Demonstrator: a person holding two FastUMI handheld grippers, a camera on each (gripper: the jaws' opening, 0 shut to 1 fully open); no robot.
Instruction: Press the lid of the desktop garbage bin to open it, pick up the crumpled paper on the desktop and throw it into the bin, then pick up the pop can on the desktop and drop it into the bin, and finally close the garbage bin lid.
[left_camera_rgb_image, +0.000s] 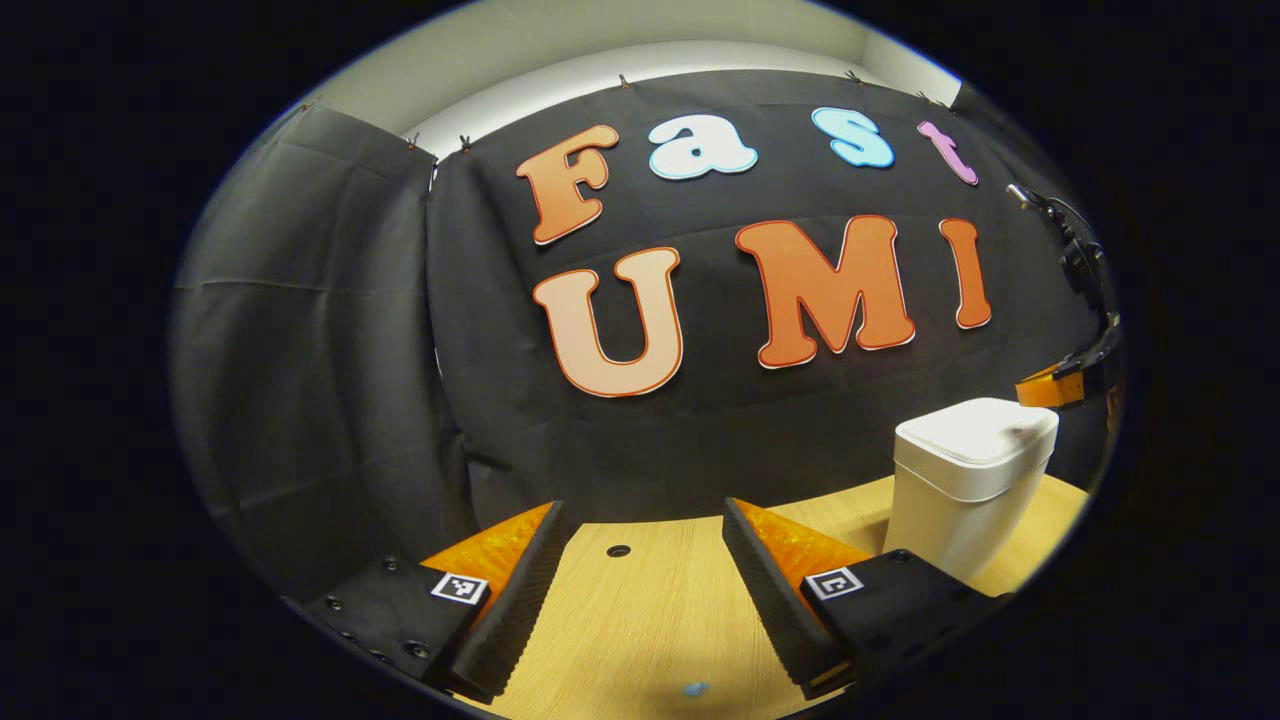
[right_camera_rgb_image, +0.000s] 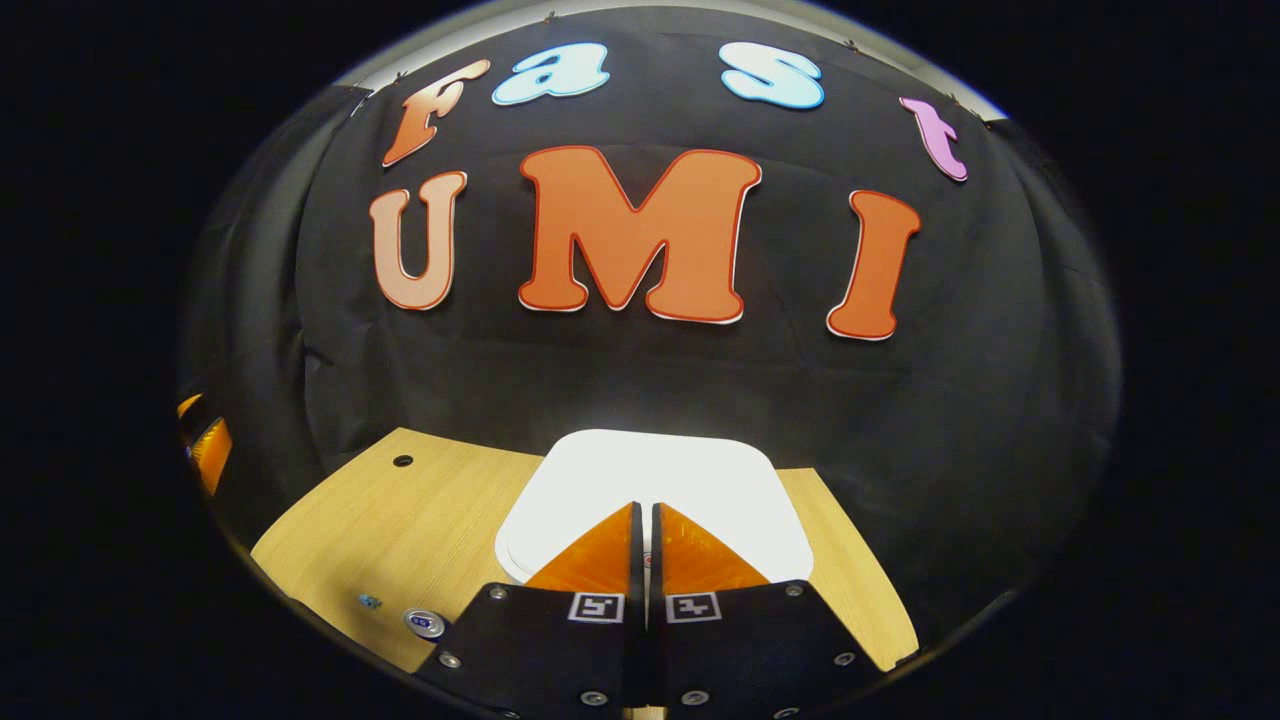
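Note:
The white desktop bin stands on the wooden desk at the right, its lid down. In the right gripper view, my right gripper is shut with nothing between its fingers and points down over the flat white lid. It also appears in the left gripper view as the right gripper, just above the lid's far edge; whether it touches the lid I cannot tell. The pop can's silver top stands on the desk left of the bin. My left gripper is open over bare desk, left of the bin.
A round cable hole is in the desk near the back wall. A small blue speck lies on the wood near the left gripper. The desk's far edge meets the black cloth wall just behind the bin.

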